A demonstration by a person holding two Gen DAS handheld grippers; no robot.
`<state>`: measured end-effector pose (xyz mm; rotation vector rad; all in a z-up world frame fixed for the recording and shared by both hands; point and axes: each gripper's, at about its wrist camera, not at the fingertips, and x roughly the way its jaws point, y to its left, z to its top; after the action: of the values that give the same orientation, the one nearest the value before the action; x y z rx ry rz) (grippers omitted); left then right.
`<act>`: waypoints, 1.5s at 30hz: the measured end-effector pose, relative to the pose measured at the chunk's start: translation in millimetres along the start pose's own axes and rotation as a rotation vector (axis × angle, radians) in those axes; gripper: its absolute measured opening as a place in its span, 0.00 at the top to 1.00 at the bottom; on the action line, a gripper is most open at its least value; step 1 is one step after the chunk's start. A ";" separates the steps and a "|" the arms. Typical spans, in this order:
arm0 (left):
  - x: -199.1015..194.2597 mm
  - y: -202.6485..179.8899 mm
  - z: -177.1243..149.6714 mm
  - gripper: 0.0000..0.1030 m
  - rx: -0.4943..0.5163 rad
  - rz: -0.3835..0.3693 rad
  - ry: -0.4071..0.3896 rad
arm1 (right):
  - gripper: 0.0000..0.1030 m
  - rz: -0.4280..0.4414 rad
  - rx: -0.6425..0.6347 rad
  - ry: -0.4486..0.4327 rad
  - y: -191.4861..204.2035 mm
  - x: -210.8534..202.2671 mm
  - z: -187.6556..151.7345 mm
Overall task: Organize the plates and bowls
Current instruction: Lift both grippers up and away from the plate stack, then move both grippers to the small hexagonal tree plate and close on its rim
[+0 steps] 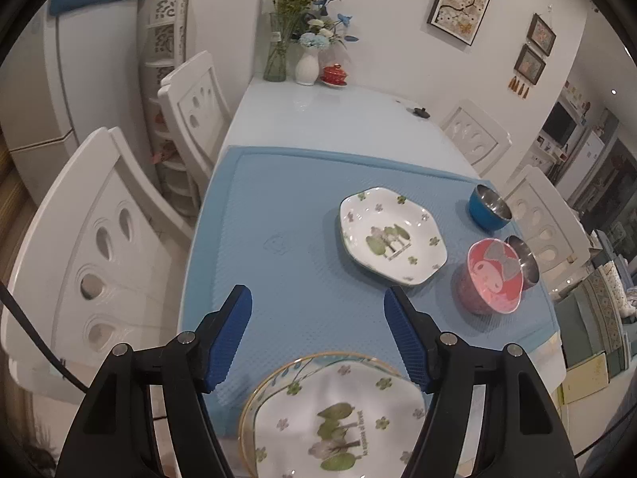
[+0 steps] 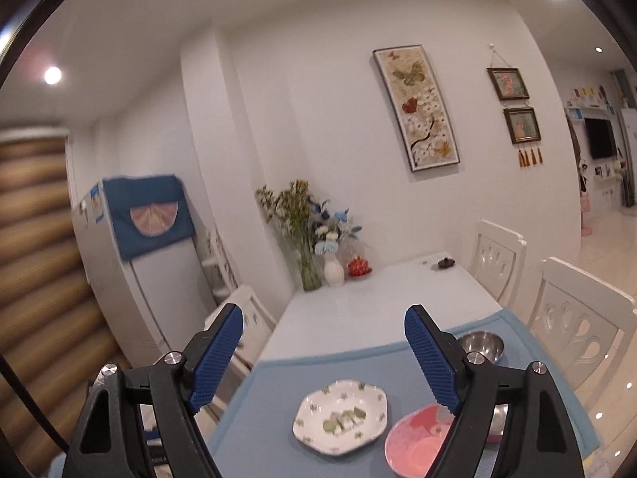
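Note:
A white floral plate point(image 1: 392, 235) lies on the blue mat point(image 1: 286, 247); it also shows in the right wrist view point(image 2: 342, 416). A second floral plate on a gold-rimmed glass plate point(image 1: 334, 414) sits at the near edge, just below my open, empty left gripper point(image 1: 318, 306). A pink bowl point(image 1: 493, 277) stands right of the plate, with a steel bowl point(image 1: 525, 257) behind it and a blue bowl point(image 1: 487, 207) farther back. My right gripper point(image 2: 324, 328) is open and empty, held above the mat; the pink bowl point(image 2: 418, 444) is under its right finger.
White chairs point(image 1: 95, 247) flank the table on both sides point(image 1: 545, 219). Flower vases point(image 1: 306, 63) and a red lidded cup point(image 1: 334, 73) stand at the far end. A small dark object point(image 1: 420, 111) lies by the far right edge. A fridge point(image 2: 159, 259) stands left.

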<state>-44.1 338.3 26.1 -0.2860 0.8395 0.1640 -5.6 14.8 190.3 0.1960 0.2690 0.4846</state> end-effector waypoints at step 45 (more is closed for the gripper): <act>231.1 -30.6 31.7 0.35 0.020 -0.041 0.400 | 0.17 0.073 0.468 0.807 -128.4 374.4 -199.0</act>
<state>138.3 326.2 -121.9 -0.3226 1.2296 0.0593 308.7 108.4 -107.6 0.4638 1.1723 0.5519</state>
